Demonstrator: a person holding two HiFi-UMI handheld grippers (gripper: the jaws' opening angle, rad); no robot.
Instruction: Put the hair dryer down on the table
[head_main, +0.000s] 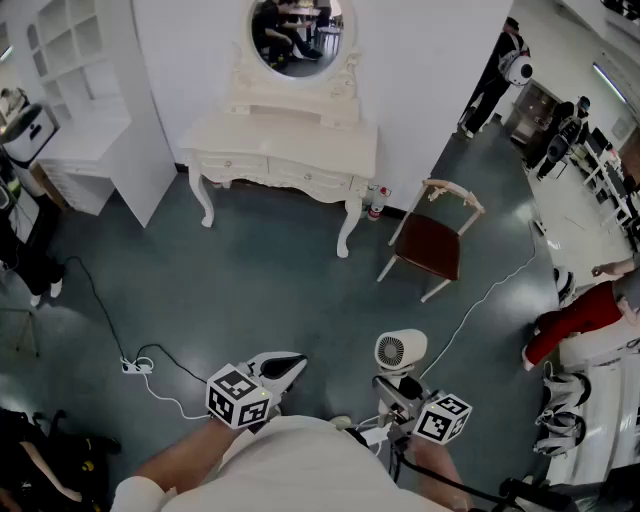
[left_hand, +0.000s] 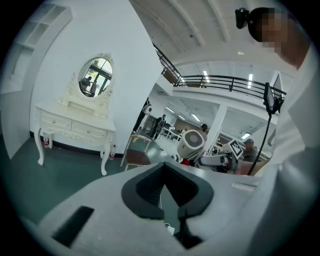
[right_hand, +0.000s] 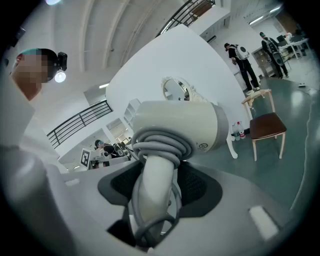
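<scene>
Head view, looking steeply down over a wide grey-green floor (head_main: 250, 270): shows a white dressing table (head_main: 290, 132) under an oval mirror (head_main: 297, 35) against the far wall, its top bare, well apart from the person holding the tools. Places a wooden chair (head_main: 432, 242) with a dark seat on the open floor between table and person, off to the right. Finds the left gripper (head_main: 285, 368) low at the foot of the frame; reads, in the left gripper view, as drawn together to a bare sliver, with nothing between the jaws. Finds the right gripper (head_main: 398, 385) near it on the other side, clamped on the handle of the white hair dryer (head_main: 400, 352), with the round grille showing above. Confirms the hold in the right gripper view: dark pads pressed to either side of the handle, barrel lying across the top. Shows a grey cord (right_hand: 161, 142) coiled round the upper handle and looping down between the pads. Puts the hair dryer in the air over the floor, nowhere near a resting surface. Looks like the carrying step, with the putting-down not yet begun. Calls next, in all likelihood, for a walk across the open floor, keeping clear of the chair, then a slow lowering onto the bare tabletop, dryer laid on its side rather than stood on end, and only then a parting of the right jaws. Leaves the empty left gripper free to steady the barrel or the loose cord if needed.
</scene>
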